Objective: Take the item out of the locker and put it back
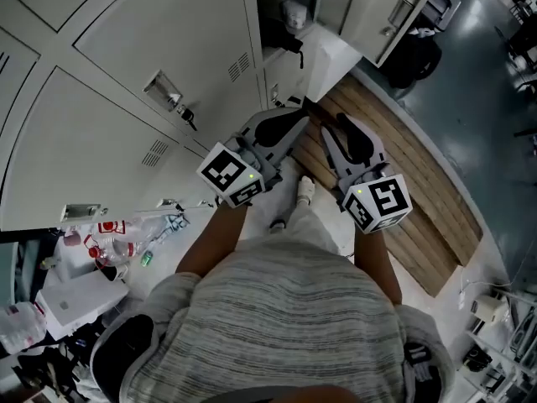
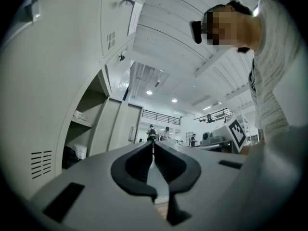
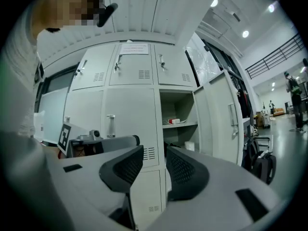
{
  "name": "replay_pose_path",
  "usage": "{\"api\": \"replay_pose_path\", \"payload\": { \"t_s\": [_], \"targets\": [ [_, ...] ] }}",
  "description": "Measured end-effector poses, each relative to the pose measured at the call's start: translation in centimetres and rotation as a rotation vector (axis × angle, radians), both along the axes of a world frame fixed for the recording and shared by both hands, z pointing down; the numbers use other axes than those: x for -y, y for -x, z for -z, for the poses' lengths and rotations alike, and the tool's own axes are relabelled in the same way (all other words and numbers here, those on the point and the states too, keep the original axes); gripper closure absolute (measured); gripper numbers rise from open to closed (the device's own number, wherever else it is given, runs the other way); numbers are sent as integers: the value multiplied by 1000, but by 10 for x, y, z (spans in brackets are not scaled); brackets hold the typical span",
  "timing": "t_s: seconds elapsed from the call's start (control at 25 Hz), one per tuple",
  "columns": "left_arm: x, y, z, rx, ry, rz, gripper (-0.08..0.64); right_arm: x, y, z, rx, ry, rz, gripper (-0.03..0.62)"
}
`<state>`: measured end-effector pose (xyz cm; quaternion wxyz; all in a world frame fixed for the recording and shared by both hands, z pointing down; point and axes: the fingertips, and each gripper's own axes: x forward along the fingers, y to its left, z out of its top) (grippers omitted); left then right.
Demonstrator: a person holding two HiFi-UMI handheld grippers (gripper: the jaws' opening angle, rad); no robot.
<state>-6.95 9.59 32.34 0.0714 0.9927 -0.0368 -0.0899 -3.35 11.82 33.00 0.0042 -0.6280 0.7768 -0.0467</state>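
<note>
Striped grey shirt (image 1: 285, 309) fills the bottom of the head view, and my two forearms (image 1: 210, 246) come out from it toward the lockers. My left gripper (image 2: 153, 147) has its jaws pressed together. Only a thin slit shows between the dark pads, and nothing is caught in them. My right gripper (image 3: 155, 153) has its jaws spread, with a clear gap between the pads and nothing in that gap. I hold both side by side, close together, above a slatted wooden board (image 1: 419, 191) on the floor. Ahead of the right gripper stands the open locker (image 3: 177, 102), its door (image 3: 219, 119) swung to the right. A small white and red item (image 3: 175, 121) lies on the locker's shelf (image 3: 185, 125), well apart from both grippers. A white box (image 3: 189, 146) sits in the compartment below. The neighbouring lockers (image 3: 130, 114) are shut.
</note>
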Motion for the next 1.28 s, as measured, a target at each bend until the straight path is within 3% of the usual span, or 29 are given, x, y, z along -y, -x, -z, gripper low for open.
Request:
{"api": "replay_pose_path", "payload": {
  "t_s": [0.6, 0.96, 1.28],
  "targets": [
    [119, -75, -22, 17, 43, 136, 548, 142, -85, -29, -3, 54, 98, 437],
    [169, -109, -44, 63, 12, 241, 548, 215, -114, -57, -17, 19, 159, 423],
    [211, -127, -59, 85, -16, 361, 548, 275, -137, -88, -22, 27, 156, 396]
  ]
}}
